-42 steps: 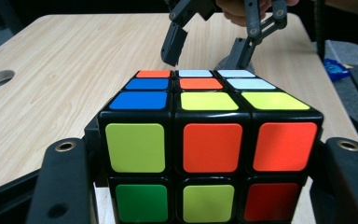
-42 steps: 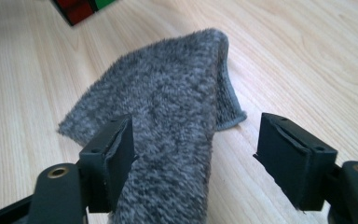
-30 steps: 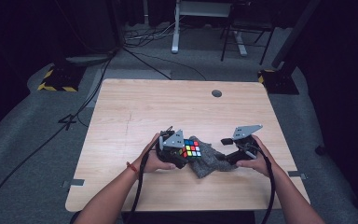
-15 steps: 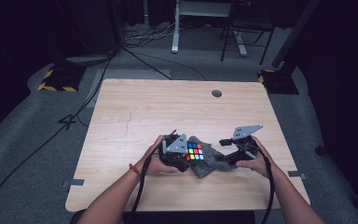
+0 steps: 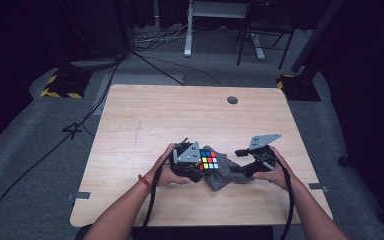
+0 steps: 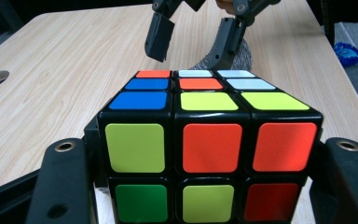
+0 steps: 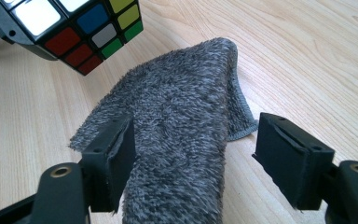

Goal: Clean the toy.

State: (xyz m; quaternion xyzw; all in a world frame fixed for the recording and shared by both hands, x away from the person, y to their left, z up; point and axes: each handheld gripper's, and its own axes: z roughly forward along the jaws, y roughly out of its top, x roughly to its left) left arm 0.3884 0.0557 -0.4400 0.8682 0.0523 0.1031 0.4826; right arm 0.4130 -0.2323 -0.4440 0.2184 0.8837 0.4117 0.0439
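A scrambled Rubik's cube [image 5: 208, 160] is held just above the wooden table [image 5: 180, 115], near its front edge. My left gripper [image 5: 203, 164] is shut on it, one jaw pressed to each side of the cube [image 6: 209, 144]. A grey fluffy cloth [image 5: 223, 173] lies crumpled on the table right beside and under the cube. My right gripper [image 5: 238, 166] points at the cloth from the right and is open. In the right gripper view the cloth [image 7: 177, 121] lies between the jaws of the right gripper [image 7: 196, 140]: the left one touches its pile, the right one stands apart. The cube [image 7: 79, 28] hangs beyond.
A round cable hole [image 5: 232, 100] sits near the table's far edge. Bare wood stretches behind and left of the hands. Off the table, cables and a yellow-black base [image 5: 60, 85] lie on the floor, and a blue packet [image 6: 349, 51] lies beyond the table's edge.
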